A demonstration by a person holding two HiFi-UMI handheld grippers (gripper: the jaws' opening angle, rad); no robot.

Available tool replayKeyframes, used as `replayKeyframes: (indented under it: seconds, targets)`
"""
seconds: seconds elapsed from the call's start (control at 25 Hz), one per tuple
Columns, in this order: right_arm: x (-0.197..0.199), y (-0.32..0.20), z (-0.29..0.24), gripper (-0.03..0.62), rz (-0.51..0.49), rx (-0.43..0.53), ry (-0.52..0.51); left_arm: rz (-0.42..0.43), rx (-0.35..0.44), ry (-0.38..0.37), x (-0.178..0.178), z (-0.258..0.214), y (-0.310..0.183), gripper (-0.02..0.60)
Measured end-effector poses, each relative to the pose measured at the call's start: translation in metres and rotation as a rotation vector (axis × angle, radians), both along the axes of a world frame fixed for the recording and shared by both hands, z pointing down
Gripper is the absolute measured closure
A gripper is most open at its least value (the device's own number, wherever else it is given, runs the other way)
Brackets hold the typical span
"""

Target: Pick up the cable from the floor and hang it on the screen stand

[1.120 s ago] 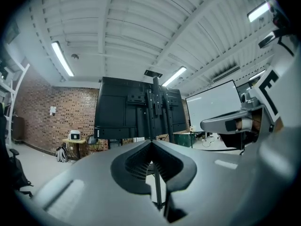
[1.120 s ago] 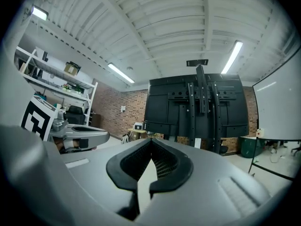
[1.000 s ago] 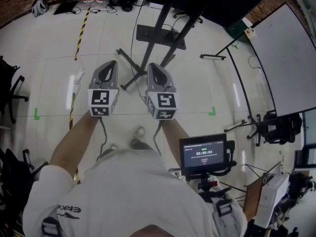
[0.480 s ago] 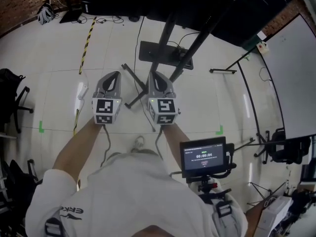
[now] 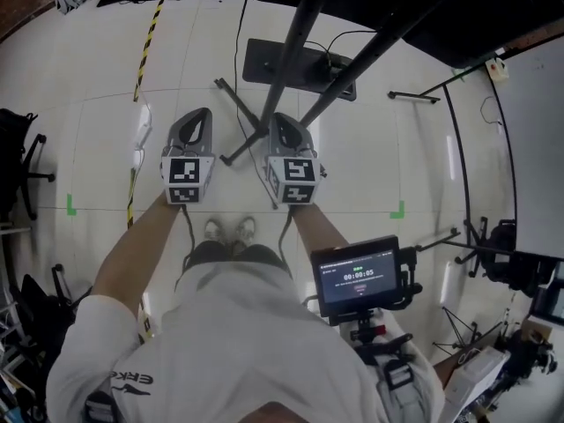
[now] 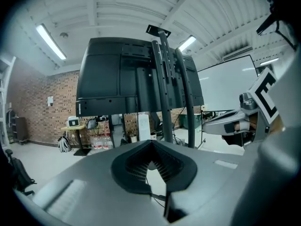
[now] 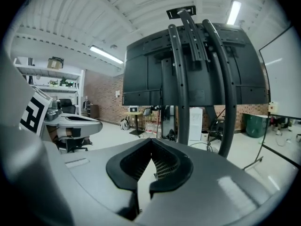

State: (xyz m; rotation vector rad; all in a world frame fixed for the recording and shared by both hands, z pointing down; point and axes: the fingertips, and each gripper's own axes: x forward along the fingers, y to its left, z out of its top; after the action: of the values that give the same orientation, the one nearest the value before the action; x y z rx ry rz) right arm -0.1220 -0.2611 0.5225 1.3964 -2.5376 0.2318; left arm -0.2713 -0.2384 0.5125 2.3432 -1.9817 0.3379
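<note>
The left gripper (image 5: 200,115) and right gripper (image 5: 278,119) are closed and empty — they are best opened and lowered before the cable (image 5: 236,60), apparently the thin line left of the stand (image 5: 291,42), is reached.

Workshop floor and its clutter — seen from above.
Yellow-black striped tape (image 5: 150,47) runs across the pale floor (image 5: 97,148), with green tape corners at left (image 5: 70,204) and right (image 5: 398,210); a small monitor (image 5: 359,274) showing a timer sits low right, a whiteboard (image 5: 546,130) at the right edge, a black office chair (image 5: 18,161) far left — a brick wall (image 6: 51,117) behind.
</note>
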Motion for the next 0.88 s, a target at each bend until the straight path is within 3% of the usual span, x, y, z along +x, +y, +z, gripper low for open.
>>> replayKeyframes:
  seconds: [0.16,0.56,0.88]
  targets:
    - [0.005,-0.015,0.032,0.579,0.028,-0.065,0.02,0.006,-0.076,0.011,-0.002,0.038,-0.017,0.58]
    - [0.01,-0.029,0.099,0.58,0.044,-0.174,0.074,0.032,-0.183,0.014,0.002,0.099,-0.048,0.58]
    - [0.024,-0.021,0.22,0.579,0.075,-0.32,0.13,0.086,-0.339,-0.031,0.011,0.225,-0.051,0.58]
